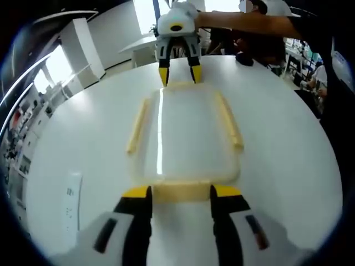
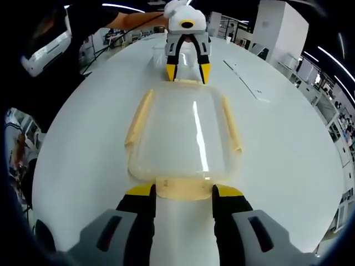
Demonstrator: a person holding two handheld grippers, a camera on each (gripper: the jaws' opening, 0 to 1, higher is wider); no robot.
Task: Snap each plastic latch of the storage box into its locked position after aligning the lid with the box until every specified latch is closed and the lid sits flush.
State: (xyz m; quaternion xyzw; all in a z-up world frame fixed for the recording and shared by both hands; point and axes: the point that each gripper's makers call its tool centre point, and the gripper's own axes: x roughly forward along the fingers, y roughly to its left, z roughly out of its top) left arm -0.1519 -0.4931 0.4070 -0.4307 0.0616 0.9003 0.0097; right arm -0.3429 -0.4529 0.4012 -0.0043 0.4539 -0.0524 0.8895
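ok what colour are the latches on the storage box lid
Pale yellow, cream-like latches on a clear lid; best seen in the right gripper view.

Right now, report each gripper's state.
Left gripper: open, jaws straddling the end latch of the storage box.
Right gripper: open, jaws straddling the opposite end latch.

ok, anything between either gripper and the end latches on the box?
Nothing visible. The left gripper straddles the near end latch of the storage box, jaws open on either side. The right gripper does the same at the opposite end latch. The white table around is bare.
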